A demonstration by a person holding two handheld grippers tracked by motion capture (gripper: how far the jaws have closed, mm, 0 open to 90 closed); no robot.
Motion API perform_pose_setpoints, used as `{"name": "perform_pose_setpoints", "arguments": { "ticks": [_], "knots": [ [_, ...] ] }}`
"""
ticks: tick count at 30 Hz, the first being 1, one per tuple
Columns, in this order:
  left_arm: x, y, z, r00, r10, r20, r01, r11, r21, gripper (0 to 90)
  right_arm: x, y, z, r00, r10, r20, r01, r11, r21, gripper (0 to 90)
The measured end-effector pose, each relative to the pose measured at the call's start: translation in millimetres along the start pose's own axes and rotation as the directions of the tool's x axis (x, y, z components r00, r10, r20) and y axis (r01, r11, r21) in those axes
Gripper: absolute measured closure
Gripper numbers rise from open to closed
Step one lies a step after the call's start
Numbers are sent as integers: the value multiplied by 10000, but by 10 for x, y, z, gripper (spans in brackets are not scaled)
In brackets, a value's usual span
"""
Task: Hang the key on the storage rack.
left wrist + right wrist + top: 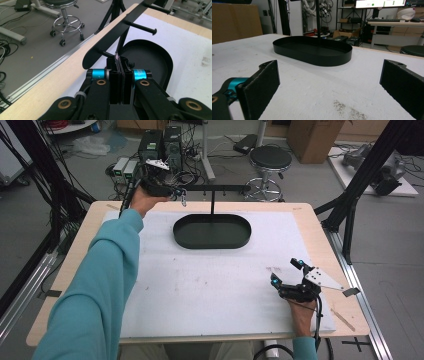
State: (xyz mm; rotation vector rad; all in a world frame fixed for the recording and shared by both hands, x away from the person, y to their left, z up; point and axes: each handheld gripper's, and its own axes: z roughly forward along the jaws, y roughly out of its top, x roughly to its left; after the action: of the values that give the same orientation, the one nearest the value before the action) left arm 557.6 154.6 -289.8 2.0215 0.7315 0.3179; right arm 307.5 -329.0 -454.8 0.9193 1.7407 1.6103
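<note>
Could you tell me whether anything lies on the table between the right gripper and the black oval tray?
Nothing visible does. The right gripper rests with its jaws open, and bare white mat runs from it to the black oval tray.

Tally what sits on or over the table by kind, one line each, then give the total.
Tongs: 2, left and right
Black oval tray with its peg rack: 1
White mat: 1
Total: 4
</note>
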Motion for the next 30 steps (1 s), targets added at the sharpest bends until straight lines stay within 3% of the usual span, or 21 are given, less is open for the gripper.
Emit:
{"name": "perform_pose_setpoints", "arguments": {
  "ticks": [4,8,10,15,16,18,19,21,25,26,28,30],
  "knots": [
    [-4,-4,30,9991,-16,-414,14,10000,-46,875,-5,0,-3,9999,109,-31,-109,9999,-11,21],
    [23,-10,9,9956,-382,-852,353,9988,-347,757,-5,0,-2,10000,41,-28,-41,10000,-5,20],
    [35,-13,-19,9942,-542,-923,481,9965,-680,646,-5,-1,-2,10000,61,-22,-61,10000,-7,20],
    [26,-42,-124,9963,-732,-439,668,9888,-1337,340,-4,0,-2,10000,55,-33,-55,10000,-9,21],
    [-13,-61,-161,9949,-752,-669,652,9880,-1403,281,-5,0,-1,10000,56,-28,-56,10000,-5,21],
    [-92,-107,-252,9916,-603,-1145,430,9880,-1483,40,-5,0,0,10000,53,-19,-53,10000,-4,21],
    [-137,-162,-334,9936,-479,-1021,283,9823,-1854,18,-10,1,3,10000,78,-31,-78,10000,30,21],
    [-256,-308,-541,9950,-250,-966,-26,9613,-2753,17,-10,0,0,9999,139,-28,-139,9999,31,21],
    [-397,-582,-852,9982,-185,-574,-28,9367,-3502,17,12,1,6,9998,-201,6,201,9998,49,21],
    [-450,-700,-946,9987,-58,-501,-133,9275,-3735,17,15,2,6,9999,-129,7,129,9999,40,21],
    [-534,-899,-1072,9984,101,-549,-311,9169,-3980,17,-1,0,3,10000,-55,-18,55,10000,-21,20],
    [-607,-1121,-1169,9994,150,-298,-265,9002,-4347,17,2,-3,-5,10000,-69,-13,69,10000,-68,21]
  ]
}}
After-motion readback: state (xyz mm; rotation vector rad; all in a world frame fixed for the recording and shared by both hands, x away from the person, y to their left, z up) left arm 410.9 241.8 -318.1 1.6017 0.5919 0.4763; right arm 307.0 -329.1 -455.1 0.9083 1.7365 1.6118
